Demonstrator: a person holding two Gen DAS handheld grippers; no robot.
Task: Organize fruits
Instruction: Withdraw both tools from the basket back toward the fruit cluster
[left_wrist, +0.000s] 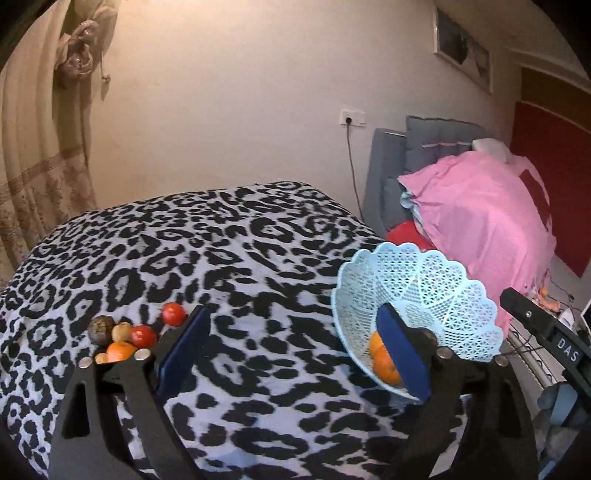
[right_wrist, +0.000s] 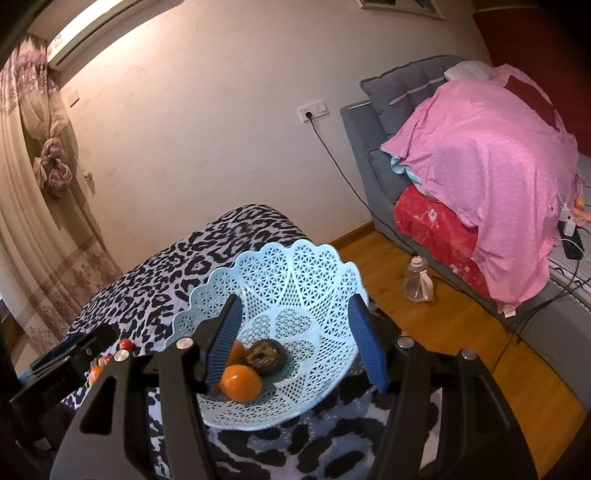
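Observation:
A light blue lattice basket stands on the leopard-print table at its right side. In the right wrist view the basket holds two oranges and a dark passion fruit. A cluster of loose fruit lies on the table to the left: two red tomatoes, a dark passion fruit, a pale small fruit and an orange. My left gripper is open and empty, between the cluster and the basket. My right gripper is open and empty, hovering over the basket.
A grey sofa piled with pink and red bedding stands to the right. A clear jug sits on the wooden floor. A cable hangs from a wall socket. Curtains hang at left.

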